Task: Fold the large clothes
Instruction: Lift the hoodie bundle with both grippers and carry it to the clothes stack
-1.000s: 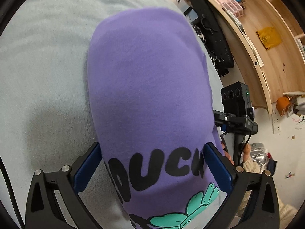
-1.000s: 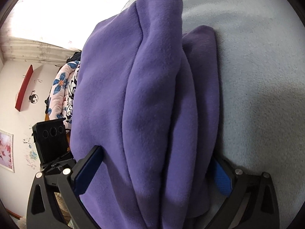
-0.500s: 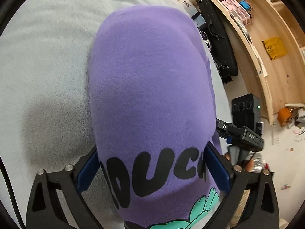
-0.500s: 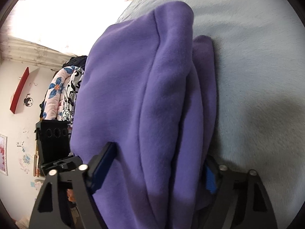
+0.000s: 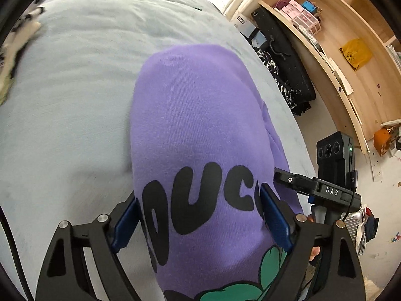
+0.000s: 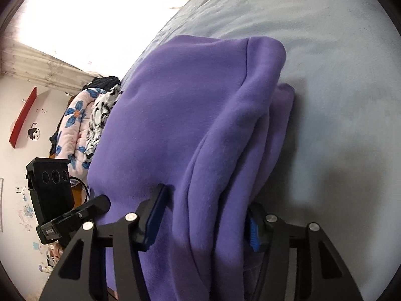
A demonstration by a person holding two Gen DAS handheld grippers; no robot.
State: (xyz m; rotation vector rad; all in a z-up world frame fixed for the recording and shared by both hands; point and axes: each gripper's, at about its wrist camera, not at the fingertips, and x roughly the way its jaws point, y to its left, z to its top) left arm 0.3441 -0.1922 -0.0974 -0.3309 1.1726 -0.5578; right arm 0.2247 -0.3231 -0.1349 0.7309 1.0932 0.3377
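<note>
Since a second ago, both grippers have been narrowing around the folded purple sweatshirt, and more of the pale grey-blue bedspread is showing beyond the bundle in both wrist views.

From the left wrist camera, the left gripper is closing, its blue pads sitting against the two sides of the sweatshirt at the black printed lettering, with a green printed shape just below. The jaws are still wide, and the pads are pressing into the cloth on both sides. Further right, the right gripper's body is showing beside the bundle, with a wooden shelf unit behind it.

From the right wrist camera, the right gripper is closing too, about half open, its left pad denting the fleece and the other pad partly hidden behind the stacked folds. The sweatshirt is lying on the bedspread as a thick layered bundle, its far end resting on the bed. A floral quilt is lying heaped past the bed's edge at the left.
</note>
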